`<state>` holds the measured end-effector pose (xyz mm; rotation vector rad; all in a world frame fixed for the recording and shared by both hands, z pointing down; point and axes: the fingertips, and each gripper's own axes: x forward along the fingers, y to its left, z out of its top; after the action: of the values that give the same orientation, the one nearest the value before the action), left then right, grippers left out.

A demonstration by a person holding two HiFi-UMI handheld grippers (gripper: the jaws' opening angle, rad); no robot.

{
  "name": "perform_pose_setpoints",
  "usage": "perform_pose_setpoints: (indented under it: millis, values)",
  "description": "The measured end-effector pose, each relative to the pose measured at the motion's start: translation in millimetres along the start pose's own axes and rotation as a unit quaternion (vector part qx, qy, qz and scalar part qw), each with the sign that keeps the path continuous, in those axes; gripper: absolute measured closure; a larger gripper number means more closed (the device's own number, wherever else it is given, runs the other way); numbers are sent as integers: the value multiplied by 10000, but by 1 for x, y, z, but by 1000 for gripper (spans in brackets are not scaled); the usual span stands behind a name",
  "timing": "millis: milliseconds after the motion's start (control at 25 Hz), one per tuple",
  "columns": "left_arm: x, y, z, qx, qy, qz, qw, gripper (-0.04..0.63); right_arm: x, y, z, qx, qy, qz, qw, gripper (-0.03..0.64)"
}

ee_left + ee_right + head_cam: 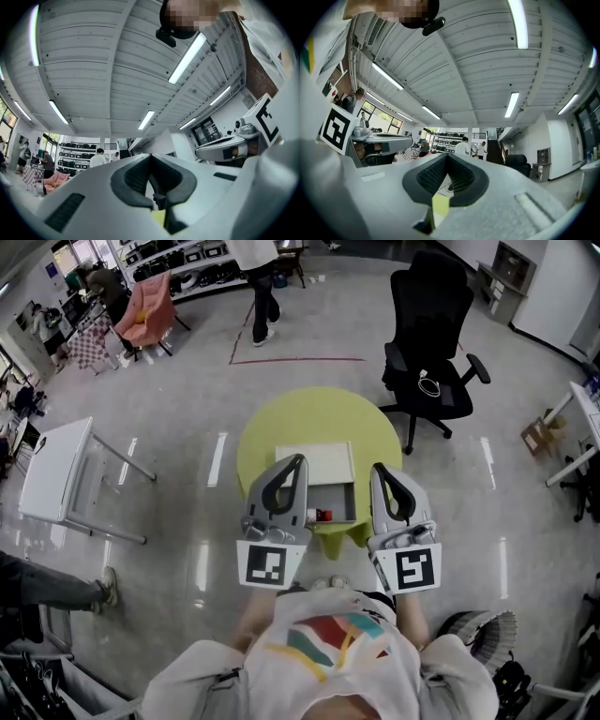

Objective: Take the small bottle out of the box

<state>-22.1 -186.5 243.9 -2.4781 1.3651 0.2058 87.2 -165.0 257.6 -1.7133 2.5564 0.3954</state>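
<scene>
In the head view a white box (349, 504) lies open on a round yellow-green table (319, 418), its lid (314, 463) folded back. A small bottle (323, 515) with a red cap lies inside near the front wall. My left gripper (299, 461) and right gripper (377, 468) are held up side by side over the box's front edge, both shut and empty. The two gripper views point up at the ceiling: the left gripper (150, 156) and the right gripper (447, 156) show their jaws meeting with nothing between them. Neither gripper view shows the box or the bottle.
A black office chair (431, 343) stands behind the table to the right. A white table (52, 470) is at the left. A person (258, 287) walks at the back, near a pink chair (145, 307). A cardboard box (539, 435) sits on the floor at the right.
</scene>
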Motion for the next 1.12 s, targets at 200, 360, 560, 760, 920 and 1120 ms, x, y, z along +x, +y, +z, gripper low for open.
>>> perform_pose_setpoints:
  millis: [200, 360, 560, 760, 920, 1120]
  values:
    - [13, -1, -9, 56, 268, -253, 9993, 578, 3, -4, 0, 29, -21, 98, 9999, 614]
    - [25, -1, -22, 71, 644, -745, 9951, 482, 1, -3, -6, 91, 98, 207, 9997, 614]
    - [36, -19, -75, 590, 1571, -2007, 9652, 443, 0, -5, -9, 53, 232, 366, 9990, 614]
    - [19, -46, -174, 776, 2954, -3276, 8941, 424, -2, 1, -30, 53, 478, 507, 9976, 614]
    - [-13, -74, -245, 931, 3910, -4282, 8094, 385, -7, 10, -46, 114, 737, 666, 9950, 614]
    - [-43, -82, -311, 1117, 4716, -4969, 7198, 385, -8, 16, -59, 120, 986, 814, 9917, 614]
